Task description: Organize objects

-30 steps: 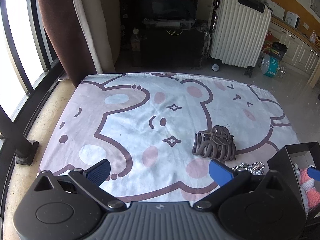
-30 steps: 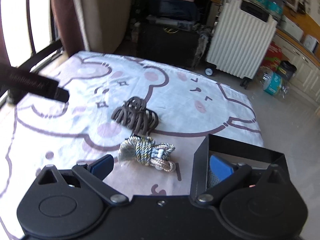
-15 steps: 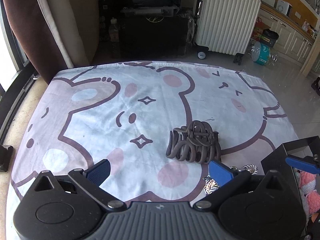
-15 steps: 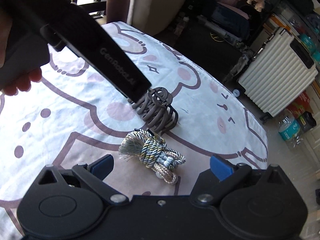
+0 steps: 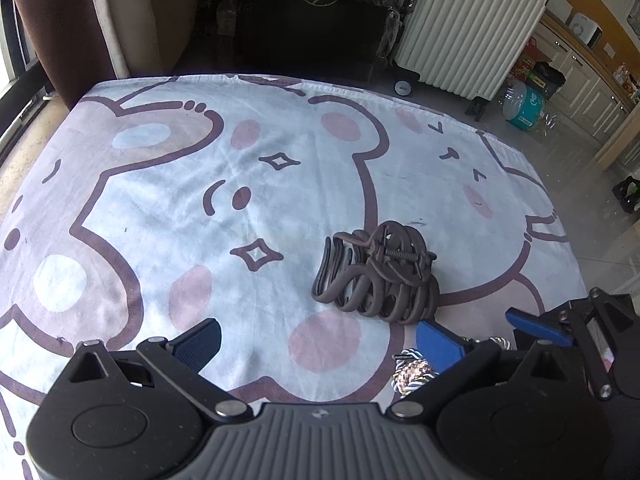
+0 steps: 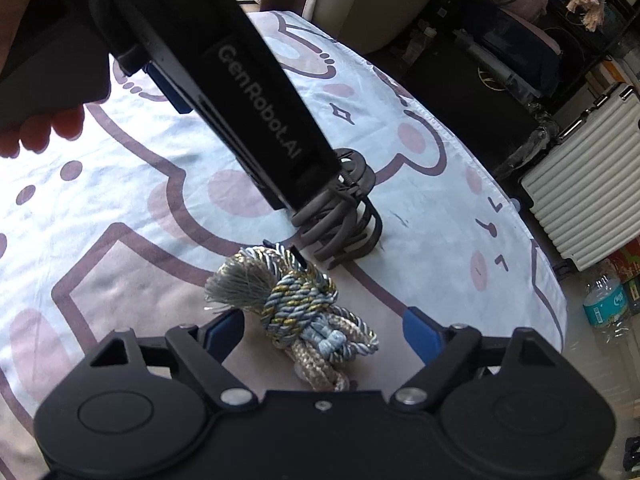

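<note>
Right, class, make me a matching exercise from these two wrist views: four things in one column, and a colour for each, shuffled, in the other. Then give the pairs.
Things
1. hair claw clip
2. rope bundle
3. suitcase
4. gripper pads

Colours
A. blue
B. cream white, ribbed
C. dark brown
D. grey-blue, gold and beige strands

Pairs: 1-C, 2-D, 3-B, 4-A
</note>
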`<state>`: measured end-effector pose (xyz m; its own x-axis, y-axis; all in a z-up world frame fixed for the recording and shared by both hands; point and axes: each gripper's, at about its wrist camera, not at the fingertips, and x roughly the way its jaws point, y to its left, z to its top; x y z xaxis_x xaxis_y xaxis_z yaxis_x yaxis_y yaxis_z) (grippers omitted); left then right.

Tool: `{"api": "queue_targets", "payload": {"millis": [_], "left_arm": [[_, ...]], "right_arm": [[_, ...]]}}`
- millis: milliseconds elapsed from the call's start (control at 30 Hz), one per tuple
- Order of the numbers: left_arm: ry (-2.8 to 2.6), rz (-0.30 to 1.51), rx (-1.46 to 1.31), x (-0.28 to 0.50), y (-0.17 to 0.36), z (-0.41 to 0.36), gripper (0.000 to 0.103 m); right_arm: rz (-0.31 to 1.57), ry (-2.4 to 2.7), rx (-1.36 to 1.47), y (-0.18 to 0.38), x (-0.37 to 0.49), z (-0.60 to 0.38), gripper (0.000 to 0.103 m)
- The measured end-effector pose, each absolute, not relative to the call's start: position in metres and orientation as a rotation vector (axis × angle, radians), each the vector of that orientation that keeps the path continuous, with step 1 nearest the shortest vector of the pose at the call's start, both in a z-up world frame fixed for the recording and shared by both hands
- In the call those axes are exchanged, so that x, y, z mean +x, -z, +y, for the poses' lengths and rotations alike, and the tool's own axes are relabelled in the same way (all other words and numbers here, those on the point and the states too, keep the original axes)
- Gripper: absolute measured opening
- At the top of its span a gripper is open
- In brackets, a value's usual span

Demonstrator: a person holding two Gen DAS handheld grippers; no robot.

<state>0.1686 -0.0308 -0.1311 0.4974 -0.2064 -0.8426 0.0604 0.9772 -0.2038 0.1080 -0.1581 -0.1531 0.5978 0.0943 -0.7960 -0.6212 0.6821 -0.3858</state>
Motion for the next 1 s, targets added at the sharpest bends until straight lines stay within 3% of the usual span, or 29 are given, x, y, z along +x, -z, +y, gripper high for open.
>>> {"api": "queue_targets", "payload": {"millis": [133,267,567,733,1000], "left_arm": [[0.16,1.041,-0.19,0.168,0.13,-0.029,0.102],[0.156,1.039,-0.186,0.167,0.128,-0.031,0.102],[0.146,1.064,-0.194,0.161,0.123,-0.023,0.095],[0.138,1.136,-0.215,0.153,0.125,-0.014,0.089],[0.143,1.196,-0.357,0.142,0.126,0.006,0.087]], "right_arm": [[0.846,-0.457,-0.695,0.159,0.106,-0.149,0.059],[0.859,-0.397,-0.663,0.158,0.103,-0.14,0.052],[0.912,-0.452,-0.52,0.152,0.095,-0.137,0.05],[1.015,-0.337,-0.263,0.144,0.111,-0.147,0.05],[1.096,-0.264,0.022,0.146,0.123,-0.152,0.05]]}}
